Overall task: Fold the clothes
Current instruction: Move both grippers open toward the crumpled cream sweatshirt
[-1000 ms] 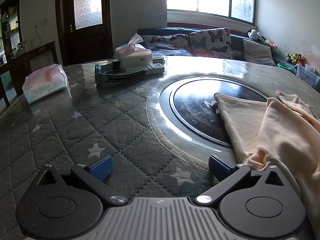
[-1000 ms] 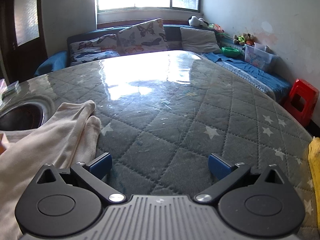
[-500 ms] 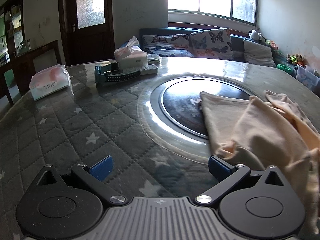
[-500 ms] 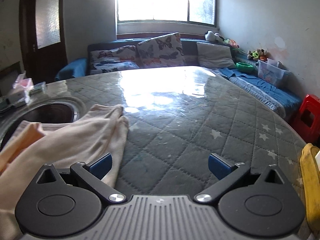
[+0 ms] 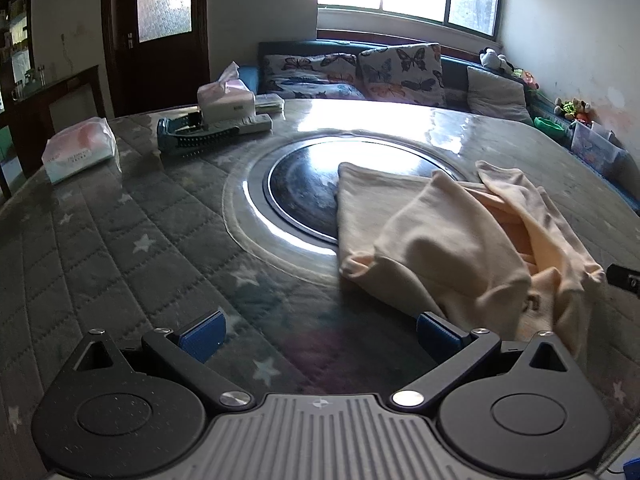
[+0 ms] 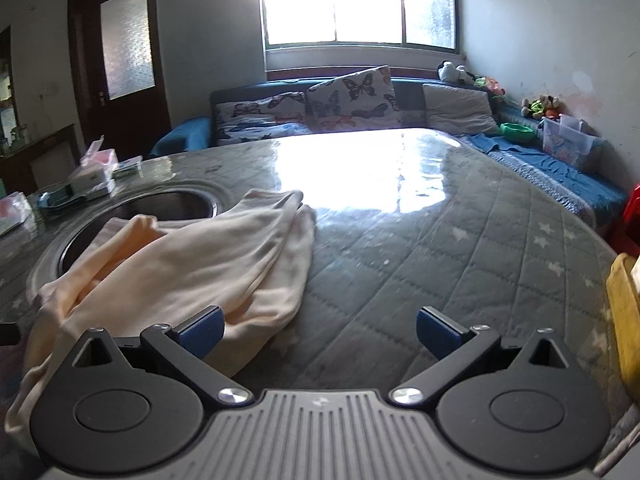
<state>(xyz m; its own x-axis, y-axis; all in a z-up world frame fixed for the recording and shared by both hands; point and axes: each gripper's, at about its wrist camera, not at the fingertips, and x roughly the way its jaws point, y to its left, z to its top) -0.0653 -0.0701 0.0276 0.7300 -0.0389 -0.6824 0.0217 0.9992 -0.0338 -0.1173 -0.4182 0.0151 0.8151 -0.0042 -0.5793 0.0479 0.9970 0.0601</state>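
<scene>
Round table [image 5: 100,248] under grey quilted star-print cover, dark glass disc [image 5: 304,184] set in centre. At far left edge: soft tissue pack [image 5: 80,152], tissue box [image 5: 226,98], remote control [image 5: 252,124], dark comb-like item [image 5: 188,138]. Behind table: sofa with butterfly cushions [image 6: 352,100], bright window [image 6: 356,4], dark wooden door [image 5: 156,32]. Red stool [image 6: 630,216] at right edge.

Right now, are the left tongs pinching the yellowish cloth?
No, the left tongs are wide open with nothing between them, and the cream cloth lies loose on the table beside them.
</scene>
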